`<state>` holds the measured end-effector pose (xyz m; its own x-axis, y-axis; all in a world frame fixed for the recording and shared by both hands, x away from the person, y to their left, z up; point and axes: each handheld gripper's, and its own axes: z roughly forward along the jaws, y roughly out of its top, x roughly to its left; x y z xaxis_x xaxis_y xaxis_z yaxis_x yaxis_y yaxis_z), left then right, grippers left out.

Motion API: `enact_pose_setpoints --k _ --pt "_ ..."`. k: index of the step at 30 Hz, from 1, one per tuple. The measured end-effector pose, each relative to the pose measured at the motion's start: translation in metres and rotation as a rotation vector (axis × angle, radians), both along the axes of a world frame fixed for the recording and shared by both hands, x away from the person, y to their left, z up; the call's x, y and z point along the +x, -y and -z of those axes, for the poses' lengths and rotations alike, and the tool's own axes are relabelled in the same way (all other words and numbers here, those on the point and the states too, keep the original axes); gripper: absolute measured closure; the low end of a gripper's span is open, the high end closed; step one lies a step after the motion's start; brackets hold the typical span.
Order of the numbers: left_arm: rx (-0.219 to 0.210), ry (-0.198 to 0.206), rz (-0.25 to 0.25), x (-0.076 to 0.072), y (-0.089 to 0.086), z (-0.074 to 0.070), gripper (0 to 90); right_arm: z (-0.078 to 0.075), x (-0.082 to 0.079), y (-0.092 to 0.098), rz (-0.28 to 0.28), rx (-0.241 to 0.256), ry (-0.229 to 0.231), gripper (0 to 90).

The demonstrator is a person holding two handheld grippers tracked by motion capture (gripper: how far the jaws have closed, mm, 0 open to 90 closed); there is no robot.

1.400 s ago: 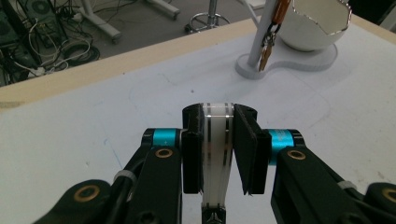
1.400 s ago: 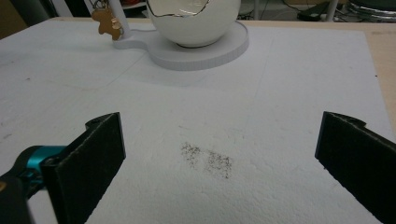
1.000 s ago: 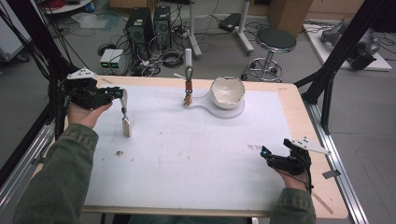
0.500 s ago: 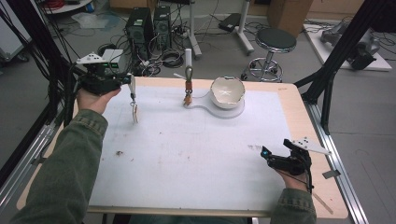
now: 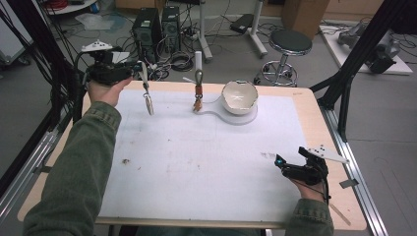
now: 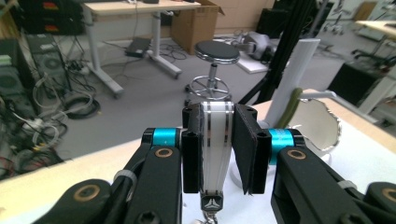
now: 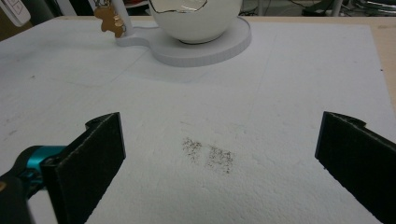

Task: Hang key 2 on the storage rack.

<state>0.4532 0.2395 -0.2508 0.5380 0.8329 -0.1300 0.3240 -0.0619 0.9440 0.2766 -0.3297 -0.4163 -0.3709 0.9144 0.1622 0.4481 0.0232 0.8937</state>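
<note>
High view: a wooden-edged rectangular table (image 5: 314, 105) carries a large white foam mat (image 5: 206, 157) covering most of its top. Near the mat's far edge sits a flat white stand base (image 5: 235, 118) holding a white egg-shaped bowl with a jagged, gilt-edged rim (image 5: 239, 97); the bowl's smooth underside and the base are seen close up in the right gripper view (image 7: 196, 21). A white upright post (image 5: 198, 61) rises at the left end of that base, and a small brown bear-shaped charm (image 5: 198, 101) hangs from it on a metal clasp, dangling just above the base.

The left gripper (image 5: 137, 66), held in a hand with an olive-green sleeve (image 5: 83, 162), is raised above the far left corner of the table. Its jaws are clamped on a white strap with silver edges (image 6: 215, 144), from which a metal clip and a pale tag-like pendant (image 5: 149, 104) hang down over the mat. In the left gripper view the strap stands upright between the two black pads, with the post and bowl just beyond to the right.

The right gripper (image 5: 281, 164) rests low near the mat's near right corner, jaws spread wide apart and holding nothing. Between its pads lies a faint patch of dark specks (image 7: 208, 154) on the foam.
</note>
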Motion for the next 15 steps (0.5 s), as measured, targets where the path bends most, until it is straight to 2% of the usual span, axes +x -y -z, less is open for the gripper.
enact_pose_setpoints --k 3,7,12,15 --pt "0.025 0.005 -0.001 0.005 0.005 -0.006 73.5 0.000 0.000 0.000 -0.002 -0.002 0.001 0.5" --pt "0.023 0.008 -0.004 0.012 0.012 -0.010 73.5 0.000 0.000 0.001 -0.003 -0.003 0.004 0.5" --pt "0.047 0.010 -0.012 0.021 0.022 -0.012 73.5 0.000 -0.002 0.002 0.000 0.001 0.004 0.5" --pt "0.038 0.017 -0.009 0.025 0.029 -0.013 73.5 0.000 -0.002 0.002 -0.002 0.004 0.003 0.5"
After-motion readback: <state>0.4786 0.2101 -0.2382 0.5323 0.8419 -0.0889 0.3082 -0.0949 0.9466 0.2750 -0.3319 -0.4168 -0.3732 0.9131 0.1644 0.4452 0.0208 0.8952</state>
